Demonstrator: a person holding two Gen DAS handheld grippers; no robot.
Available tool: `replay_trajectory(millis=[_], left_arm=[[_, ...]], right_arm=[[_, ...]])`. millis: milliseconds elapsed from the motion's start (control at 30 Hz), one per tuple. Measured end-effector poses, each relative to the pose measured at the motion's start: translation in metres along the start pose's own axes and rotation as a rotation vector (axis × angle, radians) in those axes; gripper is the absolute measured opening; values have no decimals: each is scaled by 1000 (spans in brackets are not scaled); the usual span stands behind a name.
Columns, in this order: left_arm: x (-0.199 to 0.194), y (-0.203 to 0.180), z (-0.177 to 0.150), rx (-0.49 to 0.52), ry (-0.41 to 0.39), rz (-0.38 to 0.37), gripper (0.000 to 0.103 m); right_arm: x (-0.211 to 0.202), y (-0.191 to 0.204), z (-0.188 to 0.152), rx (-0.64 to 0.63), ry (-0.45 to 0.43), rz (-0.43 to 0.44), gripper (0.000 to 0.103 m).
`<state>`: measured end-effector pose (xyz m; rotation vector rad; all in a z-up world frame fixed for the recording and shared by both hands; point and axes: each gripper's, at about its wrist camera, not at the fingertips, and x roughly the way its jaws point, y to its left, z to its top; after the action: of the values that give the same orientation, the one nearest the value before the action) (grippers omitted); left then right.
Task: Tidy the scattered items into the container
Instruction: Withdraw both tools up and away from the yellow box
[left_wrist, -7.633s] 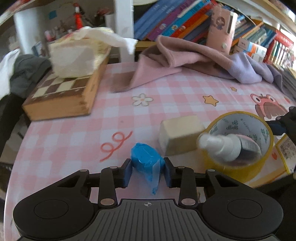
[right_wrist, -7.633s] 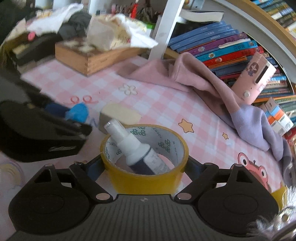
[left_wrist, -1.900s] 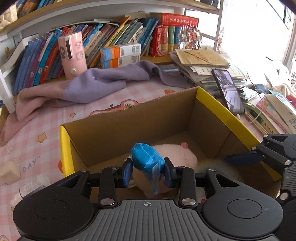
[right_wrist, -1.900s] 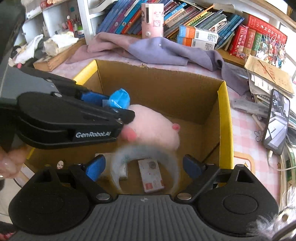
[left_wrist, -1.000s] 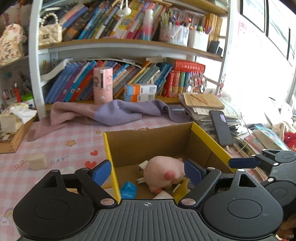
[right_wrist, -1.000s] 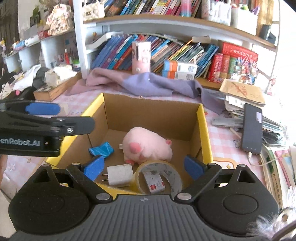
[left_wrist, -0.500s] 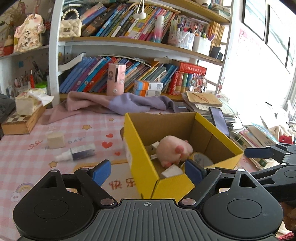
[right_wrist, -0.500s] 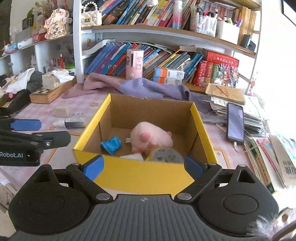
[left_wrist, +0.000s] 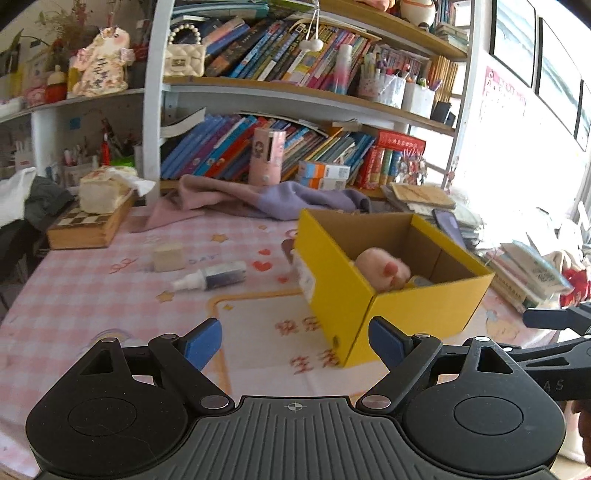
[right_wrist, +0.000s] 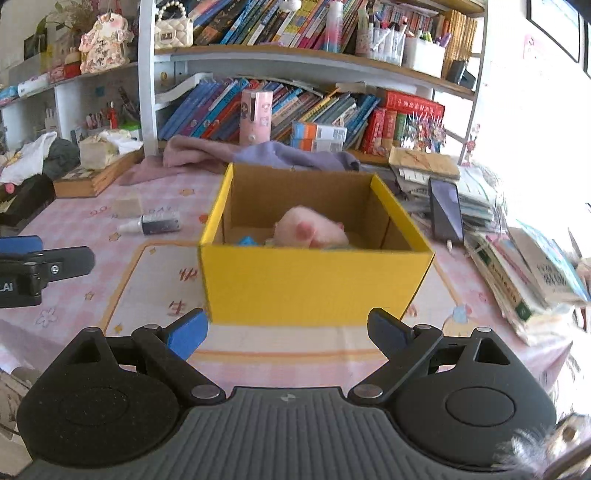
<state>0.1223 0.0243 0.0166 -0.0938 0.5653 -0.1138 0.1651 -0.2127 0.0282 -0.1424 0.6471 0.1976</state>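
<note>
A yellow cardboard box (left_wrist: 343, 291) (right_wrist: 314, 284) stands on the pink checked tablecloth (left_wrist: 92, 280). Inside it lie a pink plush toy (left_wrist: 382, 267) (right_wrist: 310, 229) and a blue wrapped item (right_wrist: 246, 241). To the box's left, on the cloth, lie a small spray bottle (left_wrist: 212, 278) (right_wrist: 149, 225) and a cream block (left_wrist: 168, 255) (right_wrist: 127, 207). My left gripper (left_wrist: 295, 339) is open and empty, back from the box's near corner. My right gripper (right_wrist: 286, 334) is open and empty, in front of the box's yellow front wall. Its fingers (left_wrist: 546, 317) show at the right edge of the left wrist view.
A pink and purple cloth (left_wrist: 258, 199) is draped behind the box. A wooden chess box (left_wrist: 88, 225) with a tissue pack stands at the back left. Stacked books and a phone (right_wrist: 447, 212) lie right of the box. Bookshelves (right_wrist: 295, 55) rise behind the table.
Both grippers have let go of the blue item and the tape roll in the box, then drawn back and away from it. The box now looks smaller and the bottle and block have come into view.
</note>
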Motion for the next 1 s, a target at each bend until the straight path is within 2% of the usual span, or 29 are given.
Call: replay_trajectory(millis=[133,467,1000], left_arm=[[-12,14,-16,2,34,25,93],[-33,49,-33,-46,71,81,94],[-52,84,-43,-87,89,151,96]], right_arm=[[-4,20,-12,3,35,18,94],[-11,70,-23,-70,81,110,94],[-12,118,-20,-172,83,204,94]])
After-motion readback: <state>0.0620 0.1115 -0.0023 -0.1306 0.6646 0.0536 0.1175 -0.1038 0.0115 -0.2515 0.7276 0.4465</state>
